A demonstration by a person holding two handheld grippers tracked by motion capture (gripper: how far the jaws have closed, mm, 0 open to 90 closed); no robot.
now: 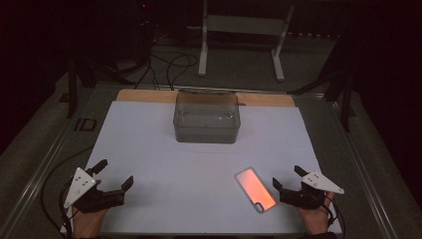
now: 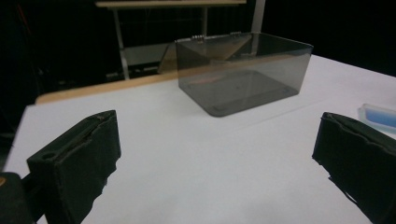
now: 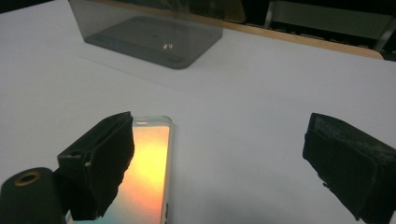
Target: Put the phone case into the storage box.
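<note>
Dark lab, white-covered table point(image 1: 149, 149), floor cables point(image 1: 169, 69) (recording rig)

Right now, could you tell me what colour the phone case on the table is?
The phone case glows orange-pink, shading to yellow; clearest in the right gripper view.

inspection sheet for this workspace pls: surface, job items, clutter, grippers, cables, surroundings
Surface: white sheet over a table with a wooden edge along the far side.
Job's things: phone case, orange-pink, lying flat near the right gripper; smoky clear box at the far middle, lid open, nothing seen inside.
Clutter: nothing seen.
Grippers: left gripper open, nothing between its jaws; right gripper open, beside the phone case, not gripping it.
Cables: a cable trails from the left gripper; floor cables behind the table.
Surroundings: dark room, white stand frame behind.
</note>
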